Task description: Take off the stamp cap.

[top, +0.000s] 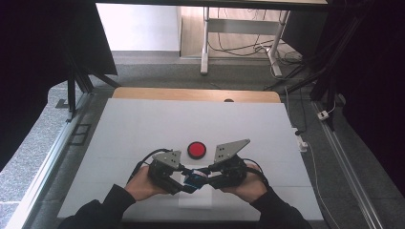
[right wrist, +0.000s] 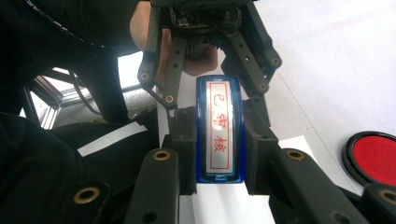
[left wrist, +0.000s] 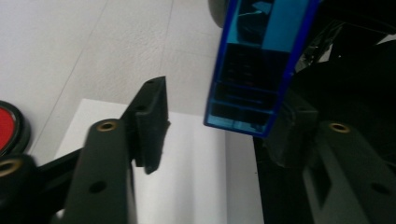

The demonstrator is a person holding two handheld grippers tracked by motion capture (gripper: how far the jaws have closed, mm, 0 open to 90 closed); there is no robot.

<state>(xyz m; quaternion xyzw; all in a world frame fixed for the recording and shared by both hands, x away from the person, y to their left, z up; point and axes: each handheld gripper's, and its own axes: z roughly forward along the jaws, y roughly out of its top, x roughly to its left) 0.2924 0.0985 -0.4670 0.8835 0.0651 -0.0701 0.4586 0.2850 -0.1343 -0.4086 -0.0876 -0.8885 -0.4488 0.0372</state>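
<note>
Glossy blue plastic stamp (right wrist: 219, 130)

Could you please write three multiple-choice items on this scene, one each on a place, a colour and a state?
1. Where does the red round pad lie?
A. on the white table cover beyond the two grippers
B. on the floor
C. between the jaws

2. What colour is the stamp's casing?
A. green
B. clear blue
C. yellow

3. How do the right gripper's jaws stand?
A. wide open
B. shut on nothing
C. shut on the stamp's sides

Answers:
1 A, as the high view shows it past both grippers, on the cover.
2 B, as both gripper views show a see-through blue shell.
3 C, as the right gripper view shows both pads pressing its long sides.
</note>
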